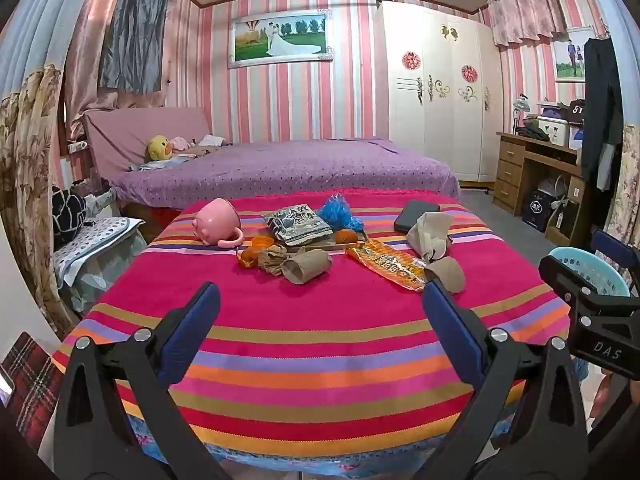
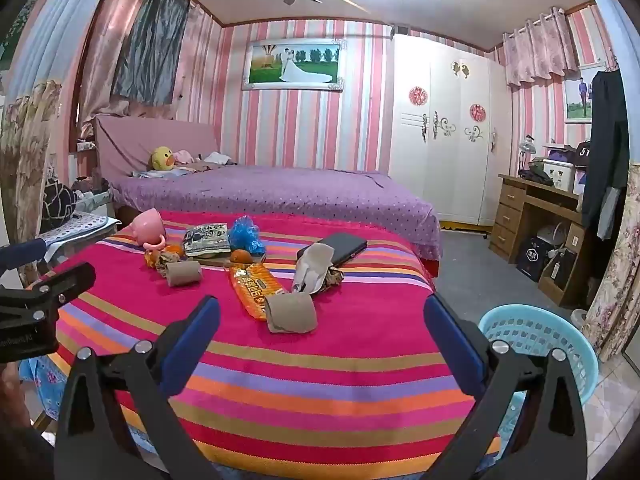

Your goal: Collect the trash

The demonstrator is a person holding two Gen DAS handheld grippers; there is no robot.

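Trash lies on a table with a striped pink cloth (image 1: 304, 344): two cardboard tubes (image 1: 306, 266) (image 2: 291, 312), an orange snack wrapper (image 1: 390, 264) (image 2: 254, 286), a black-and-white packet (image 1: 296, 222) (image 2: 207, 238), a blue plastic bag (image 1: 340, 210) (image 2: 245, 236), crumpled brown paper (image 1: 430, 234) (image 2: 314, 268) and orange peels (image 1: 256, 254). A light blue basket (image 2: 540, 348) (image 1: 588, 270) stands at the table's right. My left gripper (image 1: 320, 300) is open and empty above the near cloth. My right gripper (image 2: 322, 312) is open and empty, near the right tube.
A pink pig mug (image 1: 216, 220) lies tipped at the back left. A black phone (image 1: 416, 216) lies at the back right. An orange (image 1: 346, 236) sits on a board. A purple bed (image 1: 280, 168) is behind, a desk (image 1: 536, 176) at the right.
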